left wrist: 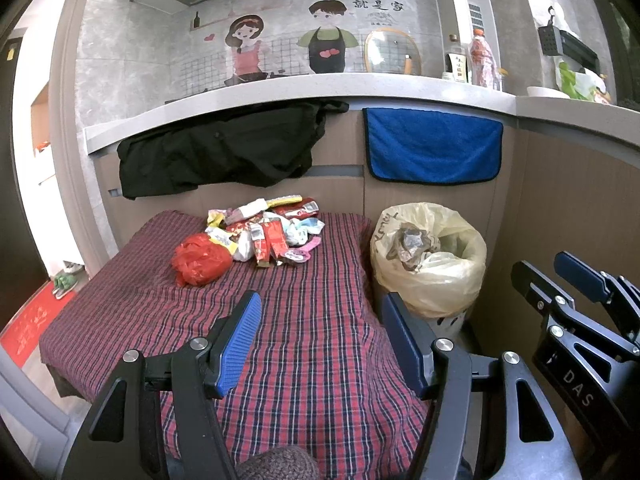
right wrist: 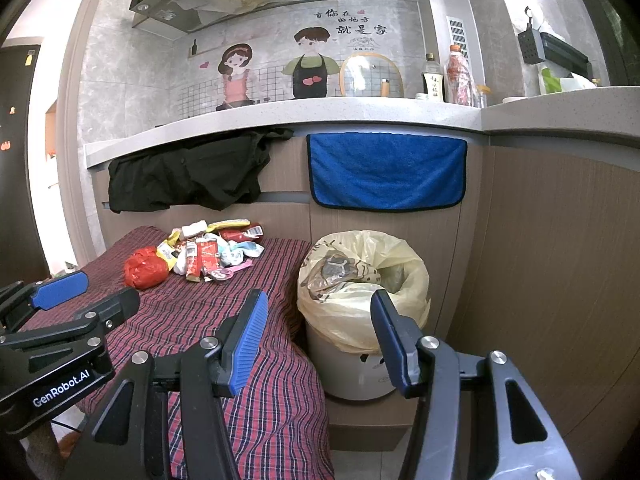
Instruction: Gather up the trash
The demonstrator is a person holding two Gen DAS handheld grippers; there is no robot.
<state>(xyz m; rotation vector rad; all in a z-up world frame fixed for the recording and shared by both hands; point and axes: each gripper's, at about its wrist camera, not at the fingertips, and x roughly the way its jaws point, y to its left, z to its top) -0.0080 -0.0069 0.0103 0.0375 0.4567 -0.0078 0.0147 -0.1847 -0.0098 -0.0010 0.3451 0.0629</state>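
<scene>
A low tabletop (left wrist: 304, 360) covered in a red plaid cloth carries a heap of trash (left wrist: 266, 232) at its far end: crumpled snack wrappers, small sachets and bits of tissue bunched together, with a crumpled red plastic bag (left wrist: 200, 260) lying just to the left of the heap and touching it. To the right of the tabletop, close against its edge, stands a bin (left wrist: 430, 260) lined with a pale yellow bag, its mouth open and some clear and white plastic waste already inside. The bin sits right beside the cloth, probably so each piece needs only a short carry from heap to liner.

The left gripper (left wrist: 320, 344) hovers over the near part of the cloth, its blue-padded fingers spread wide with nothing between them, pointed toward the heap. The right gripper (right wrist: 320, 340) hangs further right, above the seam between the tabletop edge and the bin, likewise wide open and holding nothing. Each can be seen at the edge of the other's view, so the two are side by side at the near end, well apart from the trash.

By the look of it, the collecting has hardly begun: the pile lies whole and neither gripper has a piece. The open jaws suit a reach forward to the nearest wrappers or the red bag. The thin, slippery wrappers may slide or come up in clumps when pinched.

Behind, a black garment (left wrist: 216, 152) and a blue towel (left wrist: 434, 146) hang from the counter edge.
</scene>
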